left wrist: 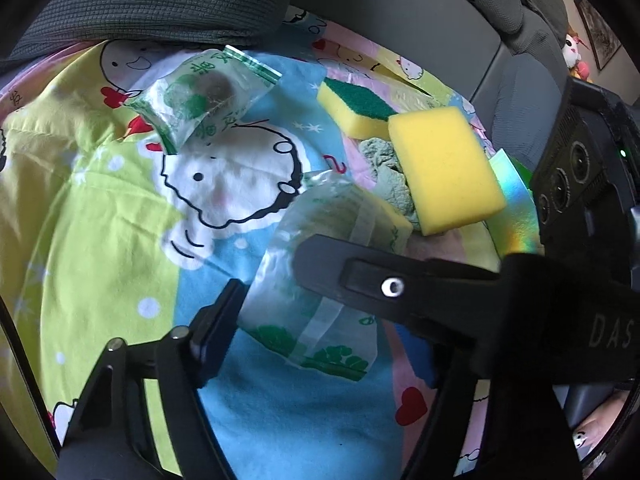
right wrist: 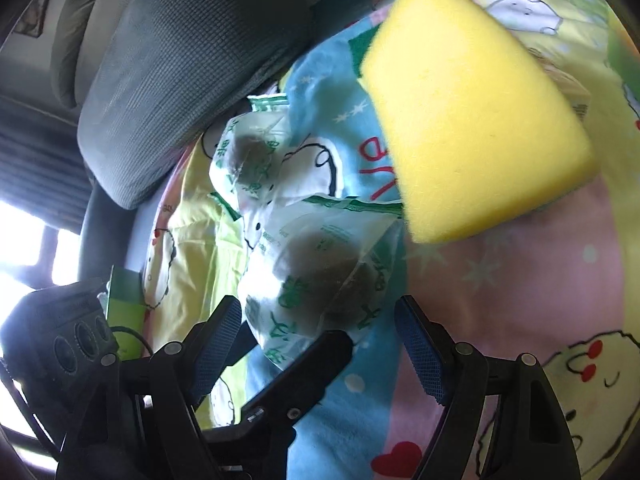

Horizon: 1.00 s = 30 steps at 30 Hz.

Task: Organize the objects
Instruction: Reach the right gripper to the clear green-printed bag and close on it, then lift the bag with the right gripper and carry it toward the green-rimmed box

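A clear plastic bag with green print (left wrist: 316,276) lies on the cartoon bedsheet (left wrist: 120,208) between the fingers of my left gripper (left wrist: 320,296), which is open around it. The right gripper's finger crosses over the bag in the left wrist view. In the right wrist view the same bag (right wrist: 320,272), with a dark round thing inside, lies between the fingers of my open right gripper (right wrist: 320,328). A second printed bag (left wrist: 200,96) lies farther back and also shows in the right wrist view (right wrist: 248,148). A yellow sponge (left wrist: 444,168) leans nearby, large in the right wrist view (right wrist: 472,120).
A yellow sponge with green scouring pad (left wrist: 356,108) and a green cloth (left wrist: 392,172) lie beside the yellow sponge. A shiny rainbow-foil packet (left wrist: 512,208) lies at the right. A dark grey cushion (left wrist: 168,0) borders the sheet at the back.
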{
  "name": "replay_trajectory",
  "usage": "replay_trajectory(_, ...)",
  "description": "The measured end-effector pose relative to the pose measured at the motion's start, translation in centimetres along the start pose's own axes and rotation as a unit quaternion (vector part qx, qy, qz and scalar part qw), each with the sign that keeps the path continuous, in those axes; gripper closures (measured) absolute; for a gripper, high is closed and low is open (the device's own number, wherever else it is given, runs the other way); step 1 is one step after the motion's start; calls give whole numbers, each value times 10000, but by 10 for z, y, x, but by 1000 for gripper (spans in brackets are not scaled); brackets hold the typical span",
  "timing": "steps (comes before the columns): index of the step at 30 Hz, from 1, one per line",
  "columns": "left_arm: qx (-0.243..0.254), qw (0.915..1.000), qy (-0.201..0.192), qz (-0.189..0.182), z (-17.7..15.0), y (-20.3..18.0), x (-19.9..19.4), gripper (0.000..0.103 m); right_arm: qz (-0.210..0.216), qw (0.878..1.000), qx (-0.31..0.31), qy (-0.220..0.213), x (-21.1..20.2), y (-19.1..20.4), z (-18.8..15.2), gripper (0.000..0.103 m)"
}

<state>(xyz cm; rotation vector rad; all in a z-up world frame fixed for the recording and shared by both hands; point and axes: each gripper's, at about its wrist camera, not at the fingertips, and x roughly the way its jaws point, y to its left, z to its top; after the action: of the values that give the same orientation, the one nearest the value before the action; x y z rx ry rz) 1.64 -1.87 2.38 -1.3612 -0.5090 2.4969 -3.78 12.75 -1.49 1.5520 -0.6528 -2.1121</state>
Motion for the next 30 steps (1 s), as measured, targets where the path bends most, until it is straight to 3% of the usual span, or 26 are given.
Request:
replay_trajectory(4, 117, 9999, -34, -8, -1, -8, 0, 44, 22, 10000, -23, -12, 4, 2, 0, 32)
replay_trajectory(9, 230, 9996, -174, 11, -2, -14, -8, 44, 222, 9997, 35, -45, 0, 3, -3, 38)
replay_trajectory(20, 828, 9918, -923, 306, -4, -55, -45, 44, 691, 9950, -316, -646, -42, 21, -12, 38)
replay_trajectory(30, 1190, 9846, -1239, 332, -7, -81, -59, 45, 749, 9909, -464, -1015, -77, 21, -20, 38)
